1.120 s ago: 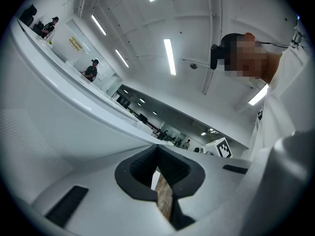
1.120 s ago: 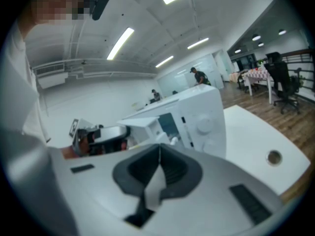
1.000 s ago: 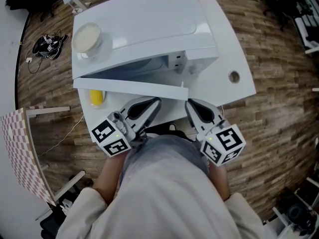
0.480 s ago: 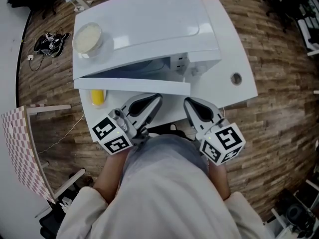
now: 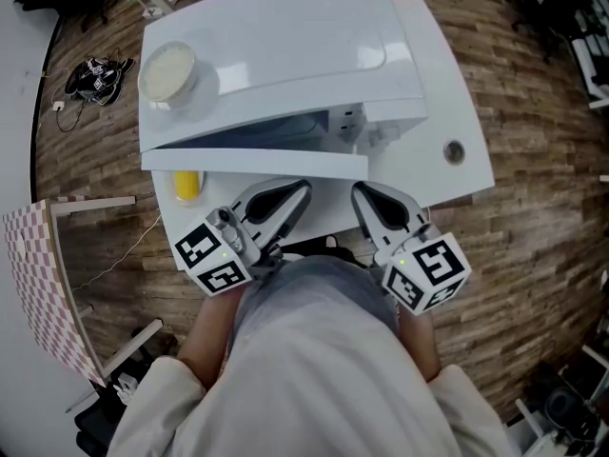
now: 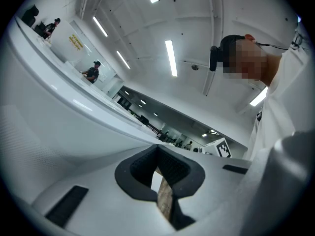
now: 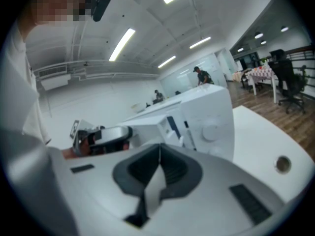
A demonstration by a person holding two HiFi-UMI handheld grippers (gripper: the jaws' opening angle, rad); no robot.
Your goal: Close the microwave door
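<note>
- At the centre of the head view, the microwave [image 5: 276, 46] stands on a white table [image 5: 447, 174], with its front facing 6 o'clock, toward the person.
- The door [image 5: 257, 163] is ajar and shows edge-on from above as a long white strip just in front of the cavity.
- Its long axis runs from 9 to 3 o'clock at a slight angle to the microwave's front. The hinge is at the 9 o'clock end. The free end is at 3 o'clock and stands off the front, short of the control panel [image 5: 354, 120].
- The door's outer face points roughly toward 6 o'clock.
- The left gripper [image 5: 297, 191] has its jaws pressed together tip to tip with nothing between them. Its tips lie just at 6 o'clock of the door; contact cannot be confirmed.
- The right gripper [image 5: 362, 195] also has its jaws together and holds nothing. Its tips sit just at 6 o'clock of the door's free end.
- Step in hand, as judged: the closing push, with the door partly swung in and not yet flush.
- Next move, as judged: press on the outer face near the free end, toward 12 o'clock, until the door meets the front and latches. The tips should stay square to the face so they do not slide off.
- Also present are a round dish [image 5: 166, 72] on the microwave's top at 10 o'clock and a yellow thing [image 5: 186, 187] on the table at 8 o'clock.
</note>
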